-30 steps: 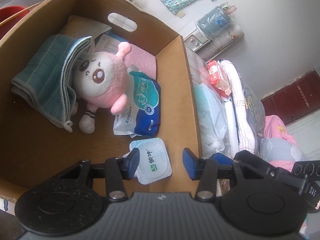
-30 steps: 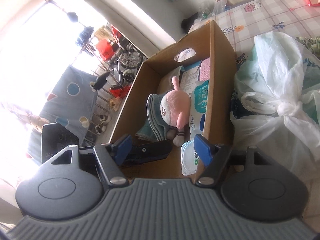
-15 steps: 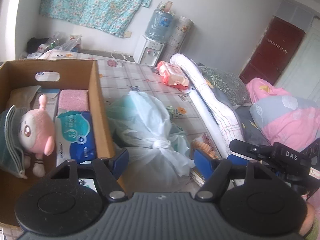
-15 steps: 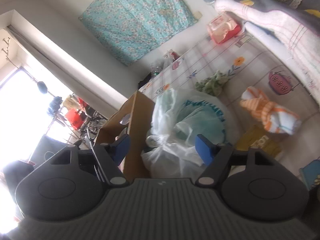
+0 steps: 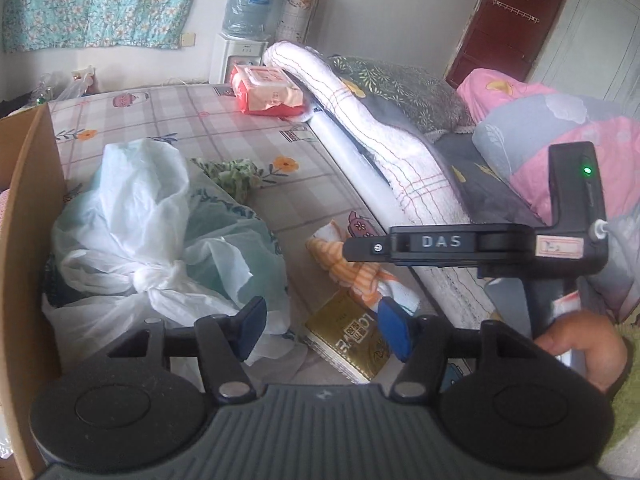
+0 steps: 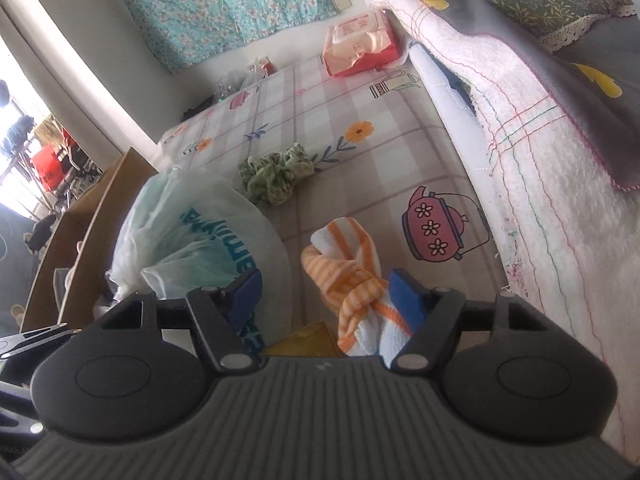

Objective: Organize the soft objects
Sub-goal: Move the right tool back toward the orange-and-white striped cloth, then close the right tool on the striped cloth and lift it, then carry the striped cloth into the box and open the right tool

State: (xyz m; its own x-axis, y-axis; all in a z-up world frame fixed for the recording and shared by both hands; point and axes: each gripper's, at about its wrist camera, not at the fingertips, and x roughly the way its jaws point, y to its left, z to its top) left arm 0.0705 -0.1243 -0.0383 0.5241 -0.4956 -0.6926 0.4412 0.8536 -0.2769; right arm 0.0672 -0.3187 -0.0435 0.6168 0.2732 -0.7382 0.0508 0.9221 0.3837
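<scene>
An orange-striped knotted cloth [image 6: 352, 276] lies on the patterned mat, between the open fingers of my right gripper [image 6: 326, 296]; it also shows in the left wrist view [image 5: 352, 268]. My left gripper [image 5: 322, 330] is open and empty above a gold packet [image 5: 348, 340]. A tied white plastic bag [image 5: 152, 240] sits beside the cardboard box [image 5: 28, 220]. A green crumpled cloth [image 6: 276, 172] lies farther out on the mat.
A red-and-pink tissue pack [image 5: 268, 94] lies at the far edge of the mat. A rolled white towel [image 5: 380, 140] and bedding [image 6: 560, 80] run along the right. A water dispenser [image 5: 244, 40] stands by the wall.
Both grippers have swung away from the box toward the mat on the right. The right gripper has come down around the orange-striped cloth. The left gripper left the box interior.
</scene>
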